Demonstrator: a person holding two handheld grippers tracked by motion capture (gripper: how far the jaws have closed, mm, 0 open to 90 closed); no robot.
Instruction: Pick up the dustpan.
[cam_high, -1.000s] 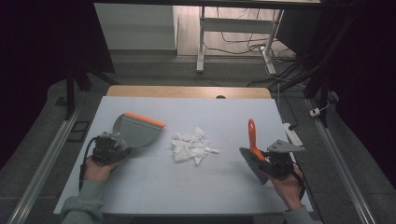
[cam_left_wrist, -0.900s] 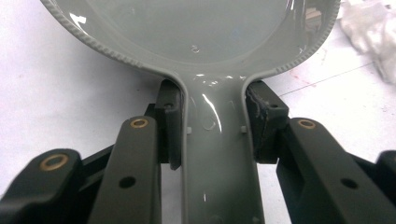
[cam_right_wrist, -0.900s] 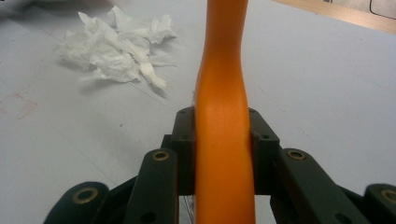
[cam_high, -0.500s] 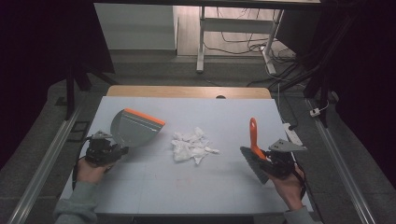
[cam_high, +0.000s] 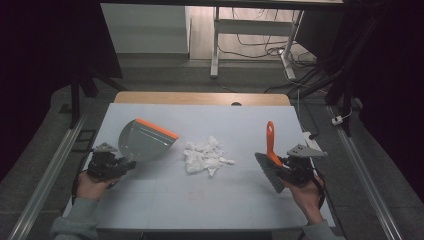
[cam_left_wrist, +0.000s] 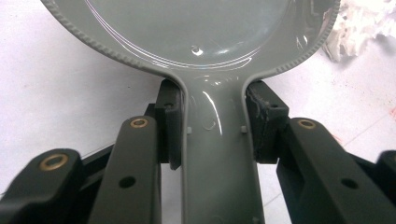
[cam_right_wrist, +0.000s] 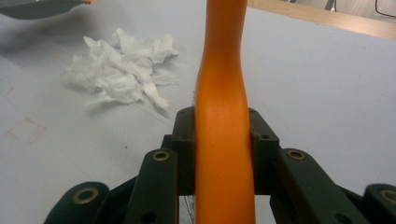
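- Left gripper (cam_high: 116, 164) — jaws clamped on the grey handle of the dustpan (cam_high: 145, 141); in the left gripper view both pads press the sides of the handle (cam_left_wrist: 215, 154) just behind where it widens into the pan.
- Left hand (cam_high: 90, 182) holds this gripper near the left edge of the table (cam_high: 210, 210), about midway between front and back edges.
- Dustpan: grey body, orange lip strip; the lip faces the table's centre, toward the paper. The pan looks raised off the surface, tilted; contact with the table cannot be told.
- Right gripper (cam_high: 285, 170) — jaws closed on the orange handle of the brush (cam_high: 270, 150); in the right gripper view the pads sit tight on both sides of the handle (cam_right_wrist: 222, 140).
- Right hand (cam_high: 305, 192) holds this gripper near the right edge of the table, toward the front.
- Brush: handle points away toward the back edge; dark bristle head at the gripper end, angled toward the front edge.
- Crumpled white paper (cam_high: 205, 156) — a loose heap of torn pieces lying on the table near its centre, between dustpan and brush. Just beside the dustpan's orange lip, not touching it; well apart from the brush.
- Table top is pale grey-white, with a wooden strip (cam_high: 200, 98) along the back edge.
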